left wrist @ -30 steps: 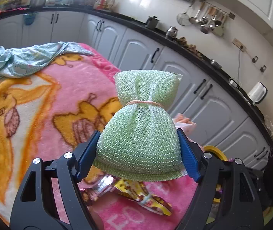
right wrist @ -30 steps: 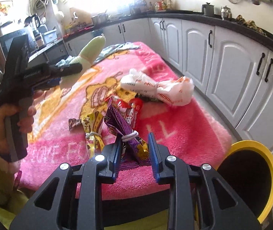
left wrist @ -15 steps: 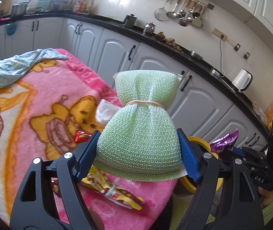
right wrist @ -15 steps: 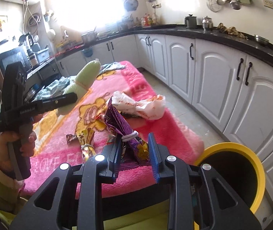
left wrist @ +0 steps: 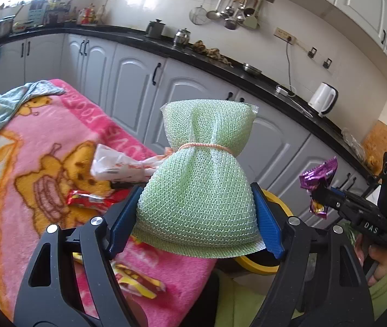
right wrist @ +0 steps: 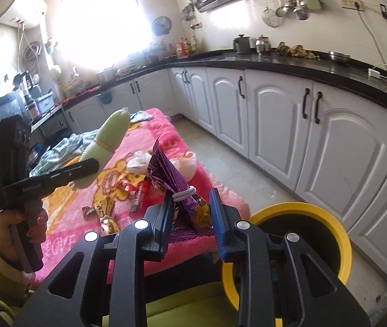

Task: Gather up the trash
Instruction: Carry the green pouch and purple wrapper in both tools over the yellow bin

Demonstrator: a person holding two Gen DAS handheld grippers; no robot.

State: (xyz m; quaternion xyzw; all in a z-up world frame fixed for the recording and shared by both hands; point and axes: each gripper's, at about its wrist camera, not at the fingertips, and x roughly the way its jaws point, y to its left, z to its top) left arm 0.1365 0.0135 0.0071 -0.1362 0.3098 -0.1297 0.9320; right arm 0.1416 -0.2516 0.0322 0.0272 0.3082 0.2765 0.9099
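Pink cartoon-bear blanket at 9 o'clock, crumpled pale-blue cloth on its far end, white cabinets under a black countertop, white kettle at 2 o'clock, hanging utensils at 12 o'clock, bright window

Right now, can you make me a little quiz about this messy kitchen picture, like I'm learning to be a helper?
1. True or false: the left gripper holds a green mesh pouch.
2. What does the right gripper hold? A) a spoon B) a purple wrapper C) a kettle
3. Fill in: the bin beside the pink blanket has a ____ rim.

Key: 1 true. 2 B. 3 yellow.
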